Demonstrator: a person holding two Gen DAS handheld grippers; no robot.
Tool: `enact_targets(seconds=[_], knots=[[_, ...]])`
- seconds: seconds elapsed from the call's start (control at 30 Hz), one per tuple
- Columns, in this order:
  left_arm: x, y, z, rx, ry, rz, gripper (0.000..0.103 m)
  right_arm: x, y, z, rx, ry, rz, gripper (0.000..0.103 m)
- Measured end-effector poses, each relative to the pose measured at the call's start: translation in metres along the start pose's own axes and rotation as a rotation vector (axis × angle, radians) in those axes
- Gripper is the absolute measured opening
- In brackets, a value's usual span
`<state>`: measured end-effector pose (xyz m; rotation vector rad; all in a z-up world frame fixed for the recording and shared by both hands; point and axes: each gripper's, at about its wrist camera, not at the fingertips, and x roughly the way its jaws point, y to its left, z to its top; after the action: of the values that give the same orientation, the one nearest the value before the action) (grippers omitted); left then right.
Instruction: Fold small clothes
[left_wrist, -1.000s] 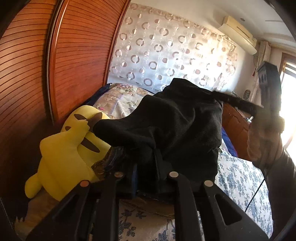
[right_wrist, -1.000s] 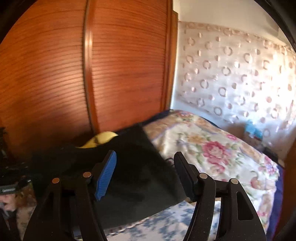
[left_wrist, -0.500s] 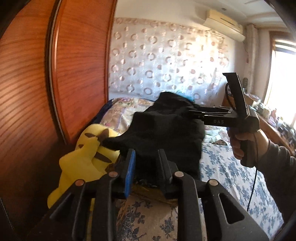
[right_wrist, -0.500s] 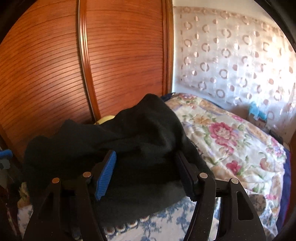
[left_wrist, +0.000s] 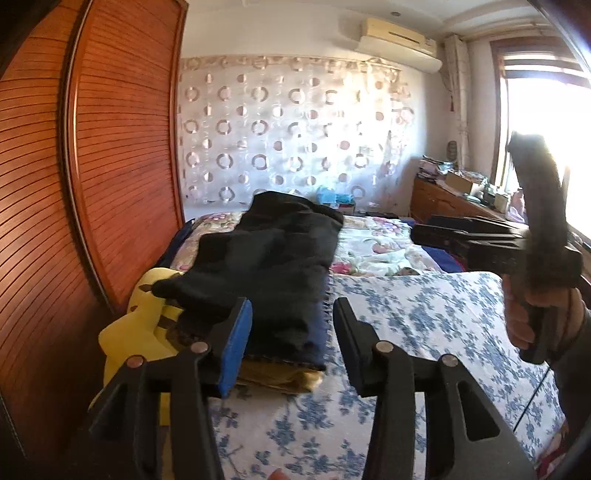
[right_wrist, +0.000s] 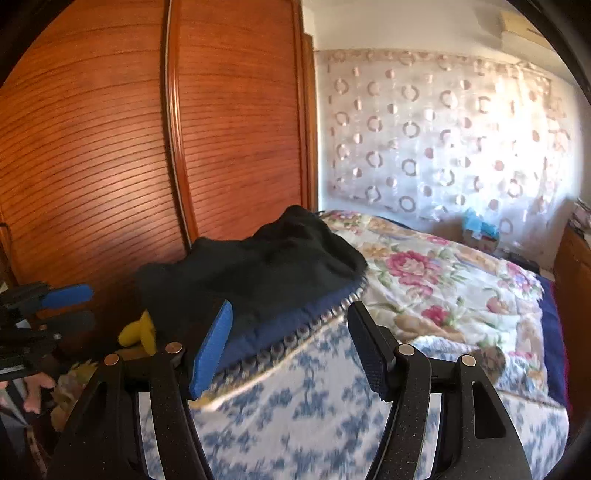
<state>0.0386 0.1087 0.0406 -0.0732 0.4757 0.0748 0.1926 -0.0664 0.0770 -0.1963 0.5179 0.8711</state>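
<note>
A folded black garment (left_wrist: 266, 266) lies on a dark blue cushion (left_wrist: 295, 350) at the bed's left side; it also shows in the right wrist view (right_wrist: 255, 269). My left gripper (left_wrist: 291, 317) is open and empty, just in front of the garment. My right gripper (right_wrist: 291, 328) is open and empty, drawn back from the garment's near edge. The right gripper shows in the left wrist view (left_wrist: 480, 240), held in a hand at the right. The left gripper shows at the left edge of the right wrist view (right_wrist: 55, 302).
A yellow plush toy (left_wrist: 144, 321) sits left of the cushion against the wooden wardrobe doors (left_wrist: 122, 166). The bed has a blue-flowered sheet (left_wrist: 424, 325) and a floral quilt (right_wrist: 443, 280) behind. A wooden dresser (left_wrist: 443, 195) stands at the right by the window.
My left gripper let go of the black garment and opened. The garment dropped onto the cushion. Both grippers pulled back from it.
</note>
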Motion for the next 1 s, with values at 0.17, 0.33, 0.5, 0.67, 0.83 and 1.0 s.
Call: enact_targets(seconds=[0.17, 0.33, 0.5, 0.67, 0.83, 1.0], knots=[[-0.001, -0.030, -0.010, 0.045, 0.014, -0.024, 0.046, -0.048, 0.001, -0.031, 0.034, -0.023, -0.060, 0.071], [-0.003, -0.057, -0.016, 0.059, 0.026, -0.063, 0.046, -0.087, -0.001, -0.056, 0.066, -0.032, -0.131, 0.079], [-0.010, -0.082, -0.014, 0.064, 0.034, -0.078, 0.046, -0.130, -0.004, -0.079, 0.113, -0.044, -0.200, 0.087], [-0.022, -0.100, -0.003, 0.059, 0.012, -0.077, 0.046, -0.182, -0.012, -0.094, 0.184, -0.091, -0.295, 0.090], [-0.034, -0.114, 0.006, 0.069, -0.014, -0.086, 0.047, -0.216, -0.020, -0.101, 0.221, -0.123, -0.382, 0.091], [-0.042, -0.121, 0.011, 0.070, -0.020, -0.099, 0.047, -0.240, -0.027, -0.110, 0.249, -0.154, -0.431, 0.091]])
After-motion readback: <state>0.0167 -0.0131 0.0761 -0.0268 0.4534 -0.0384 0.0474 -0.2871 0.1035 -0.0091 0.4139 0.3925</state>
